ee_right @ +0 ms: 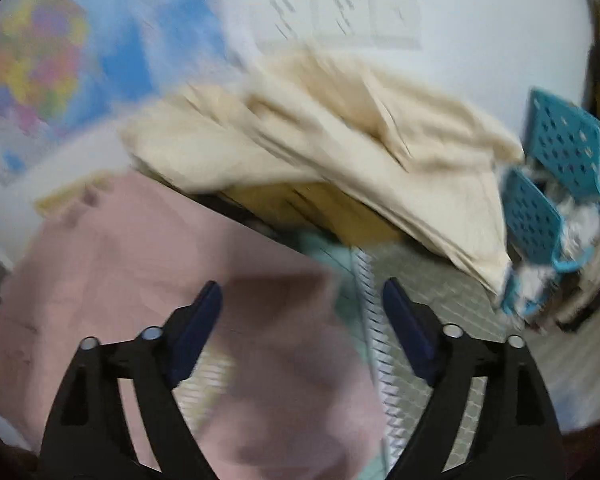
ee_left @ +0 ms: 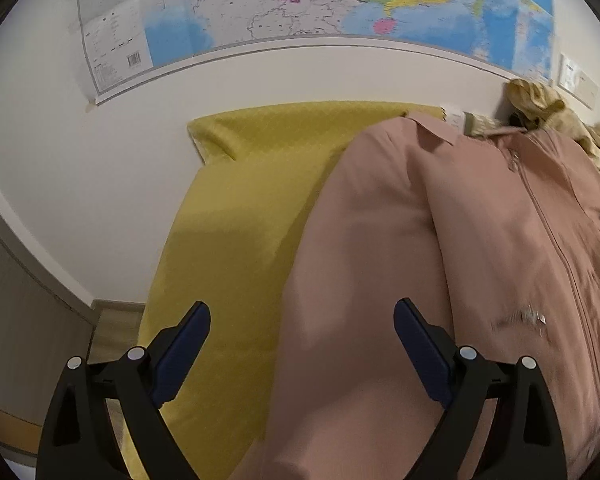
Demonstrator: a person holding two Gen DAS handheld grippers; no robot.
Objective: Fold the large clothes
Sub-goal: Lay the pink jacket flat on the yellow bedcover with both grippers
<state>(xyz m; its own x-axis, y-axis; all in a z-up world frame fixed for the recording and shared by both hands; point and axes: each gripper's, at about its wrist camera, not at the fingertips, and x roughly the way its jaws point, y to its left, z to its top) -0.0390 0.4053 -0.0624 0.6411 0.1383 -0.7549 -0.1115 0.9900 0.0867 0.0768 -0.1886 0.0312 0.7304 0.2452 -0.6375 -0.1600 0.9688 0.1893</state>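
Your left-wrist view is dominated by the pink jacket (ee_left: pixel 480 260), spread zipper-up across the yellow bed cover (ee_left: pixel 228 240), filling the frame from 6 o'clock round to 3 o'clock, its collar toward the wall at 1 o'clock. A wall map (ee_left: pixel 320 4) spans the top from 11 to 2 o'clock, and a rumpled tan garment (ee_left: pixel 540 100) sits just beyond the jacket's collar at 2 o'clock. A small white tag (ee_left: pixel 534 316) shows on the jacket's front near the zipper at 4 o'clock.

Your left tongs (ee_left: pixel 302 360) stand released at 6 o'clock, the blue pads wide apart and gripping nothing, with the jacket's near edge lying in the gap between them.

The right-wrist view is heavily blurred. There the pink jacket (ee_right: pixel 140 280) fills 6 to 9 o'clock, a cream garment (ee_right: pixel 340 152) is heaped from the centre toward 3 o'clock, and a teal perforated basket (ee_right: pixel 560 152) sits at 3 o'clock. A white-and-grey checked cloth (ee_right: pixel 440 300) lies at 5 o'clock.

Your right tongs (ee_right: pixel 302 340) are likewise released, pads spread and empty, poised over the jacket's edge and the checked cloth; whether they touch the fabric cannot be told.
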